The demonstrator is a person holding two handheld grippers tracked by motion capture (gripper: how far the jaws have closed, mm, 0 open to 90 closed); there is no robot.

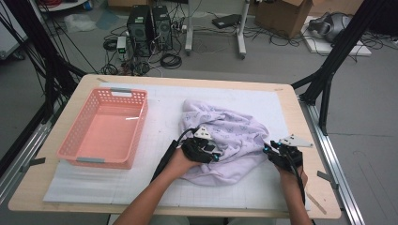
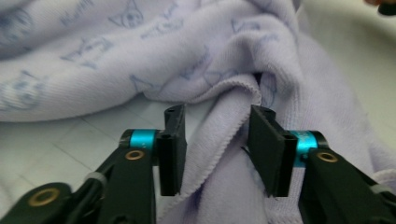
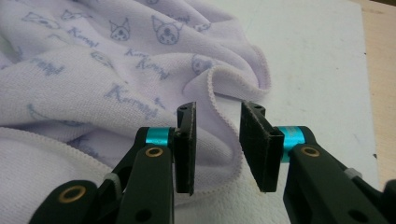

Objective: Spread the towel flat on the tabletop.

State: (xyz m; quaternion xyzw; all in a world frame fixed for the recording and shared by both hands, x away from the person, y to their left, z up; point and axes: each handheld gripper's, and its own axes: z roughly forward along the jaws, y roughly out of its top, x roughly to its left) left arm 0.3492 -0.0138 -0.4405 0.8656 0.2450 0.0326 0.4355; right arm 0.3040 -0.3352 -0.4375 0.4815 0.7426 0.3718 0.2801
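Straddling towel [image 1: 224, 140] hems, both grippers parted (unclamped), pink basket [image 1: 75, 140] holding nothing

A pink basket [image 1: 104, 129] sits on the white mat [image 1: 159, 117], with 2 computer towers [image 1: 150, 28] on the floor beyond the table [image 1: 89, 82].

I'm working in a lab: computer towers [image 1: 150, 28], tangled cables [image 1: 171, 60], cardboard boxes [image 1: 286, 16] and black rig frames [image 1: 328, 70] surround my table [image 1: 291, 101].

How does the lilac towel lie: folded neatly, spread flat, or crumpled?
Crumpled: the lilac towel sits bunched in loose folds and ridges on the white mat.
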